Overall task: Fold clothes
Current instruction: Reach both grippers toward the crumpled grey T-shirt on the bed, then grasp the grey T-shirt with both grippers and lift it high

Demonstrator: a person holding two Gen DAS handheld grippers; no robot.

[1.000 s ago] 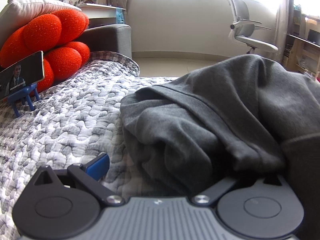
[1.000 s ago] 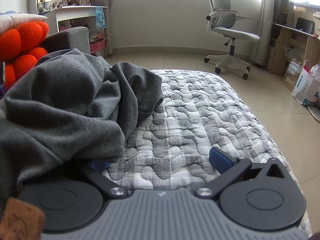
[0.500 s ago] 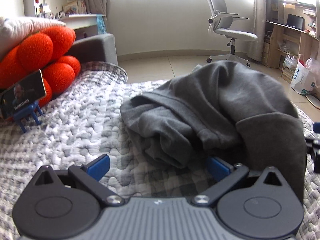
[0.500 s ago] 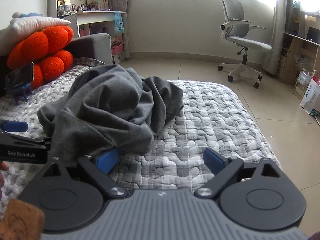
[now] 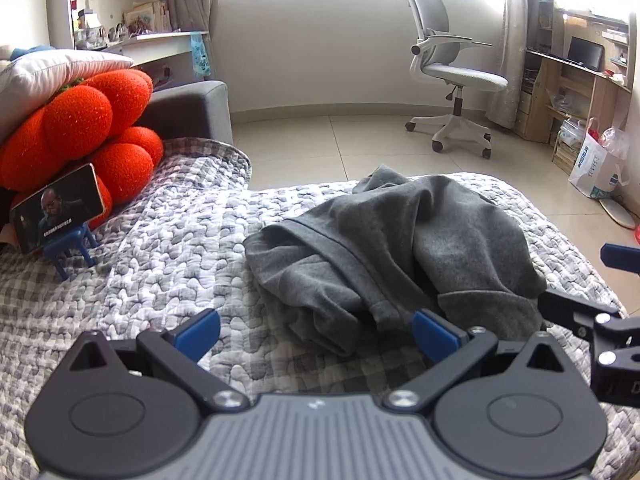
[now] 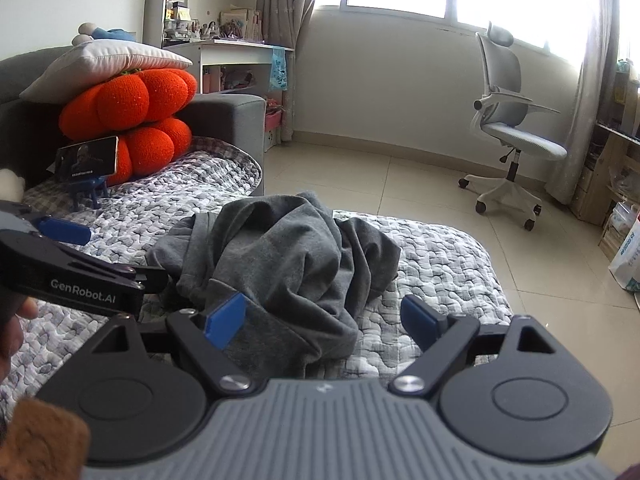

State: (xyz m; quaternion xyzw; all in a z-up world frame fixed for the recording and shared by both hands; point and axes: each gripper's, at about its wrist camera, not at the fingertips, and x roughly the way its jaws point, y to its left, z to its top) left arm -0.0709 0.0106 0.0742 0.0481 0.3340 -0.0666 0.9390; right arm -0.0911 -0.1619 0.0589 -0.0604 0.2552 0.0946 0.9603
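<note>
The garment (image 5: 392,248) lies bunched on the quilt (image 5: 160,248), released; one second earlier it hung draped over both grippers. Left gripper (image 5: 316,330): jaws apart, empty, now withdrawn to the garment's near left edge. Right gripper (image 6: 320,316): jaws apart, empty, its left pad (image 6: 224,320) over the near hem. The phone (image 5: 60,208) stands far left, unmoved.

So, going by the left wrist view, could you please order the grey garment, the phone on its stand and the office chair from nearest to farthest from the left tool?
1. Grey garment: just ahead of the left tool, slightly right.
2. Phone on its stand: far left, by the orange cushion.
3. Office chair: across the floor, by the window.
</note>
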